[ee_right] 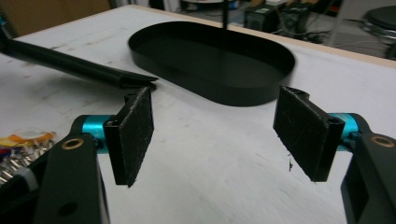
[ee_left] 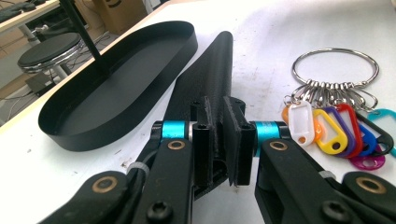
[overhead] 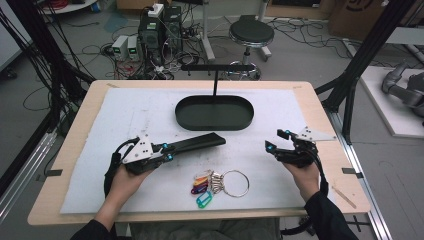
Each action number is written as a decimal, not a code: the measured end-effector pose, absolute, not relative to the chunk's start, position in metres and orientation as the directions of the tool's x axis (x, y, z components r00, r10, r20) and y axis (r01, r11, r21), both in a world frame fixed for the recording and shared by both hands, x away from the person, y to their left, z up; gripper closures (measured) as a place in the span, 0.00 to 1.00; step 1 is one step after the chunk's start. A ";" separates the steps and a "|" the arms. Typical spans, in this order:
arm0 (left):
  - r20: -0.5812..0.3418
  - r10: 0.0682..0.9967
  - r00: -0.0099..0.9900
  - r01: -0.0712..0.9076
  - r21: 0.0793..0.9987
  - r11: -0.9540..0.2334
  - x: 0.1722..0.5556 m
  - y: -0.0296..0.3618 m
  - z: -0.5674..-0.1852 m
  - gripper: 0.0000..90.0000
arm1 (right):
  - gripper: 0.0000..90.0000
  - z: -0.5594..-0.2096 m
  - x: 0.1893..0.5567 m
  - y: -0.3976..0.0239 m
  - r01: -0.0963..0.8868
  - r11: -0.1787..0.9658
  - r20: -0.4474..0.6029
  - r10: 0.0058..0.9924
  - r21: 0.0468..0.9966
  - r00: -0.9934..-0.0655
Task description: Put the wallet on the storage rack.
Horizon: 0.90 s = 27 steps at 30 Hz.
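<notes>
A long flat black bar (overhead: 197, 143) lies on the white mat (overhead: 125, 120), and my left gripper (overhead: 167, 152) is shut on its near end. In the left gripper view the bar (ee_left: 210, 70) runs forward from between the jaws of the left gripper (ee_left: 219, 140) toward the oval black tray (ee_left: 116, 84). A metal key ring (overhead: 235, 183) with several coloured key tags (overhead: 202, 189) lies near the front edge, between my hands. My right gripper (overhead: 278, 141) hovers open over bare mat at the right, its pads (ee_right: 135, 135) wide apart around nothing.
The oval black tray (overhead: 186, 116) with an upright T-shaped stand (overhead: 216, 70) sits at the back middle of the mat. The wooden table (overhead: 320, 107) frames the mat. Beyond it stand a stool (overhead: 251, 34), computers and cables on the floor.
</notes>
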<state>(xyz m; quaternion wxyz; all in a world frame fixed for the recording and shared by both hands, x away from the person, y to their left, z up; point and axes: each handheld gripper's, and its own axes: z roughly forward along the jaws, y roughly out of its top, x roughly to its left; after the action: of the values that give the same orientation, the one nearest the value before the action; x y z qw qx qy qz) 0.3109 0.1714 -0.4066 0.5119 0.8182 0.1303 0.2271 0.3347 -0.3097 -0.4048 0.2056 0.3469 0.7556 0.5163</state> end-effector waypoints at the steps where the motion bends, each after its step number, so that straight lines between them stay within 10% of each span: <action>1: 0.238 0.446 0.863 -0.019 0.897 -0.442 0.311 0.171 -0.407 0.91 | 0.33 -0.405 0.337 -0.304 0.302 0.244 0.034 0.725 0.921 -0.688; 13: 0.155 0.477 0.865 0.027 0.935 -0.353 0.311 0.184 -0.407 0.91 | 0.34 -0.417 0.365 -0.229 0.215 0.401 -0.071 0.589 0.890 -0.805; 27: 0.101 0.486 0.868 0.065 0.948 -0.312 0.315 0.189 -0.409 0.91 | 0.58 -0.434 0.389 -0.169 0.136 0.562 -0.176 0.466 0.816 -0.867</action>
<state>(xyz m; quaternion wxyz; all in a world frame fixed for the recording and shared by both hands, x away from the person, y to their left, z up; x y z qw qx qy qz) 0.3146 0.1895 -0.4086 0.5597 0.7878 0.1748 0.1884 0.3887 -0.1686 -0.4341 0.1897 0.1744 0.8631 0.4344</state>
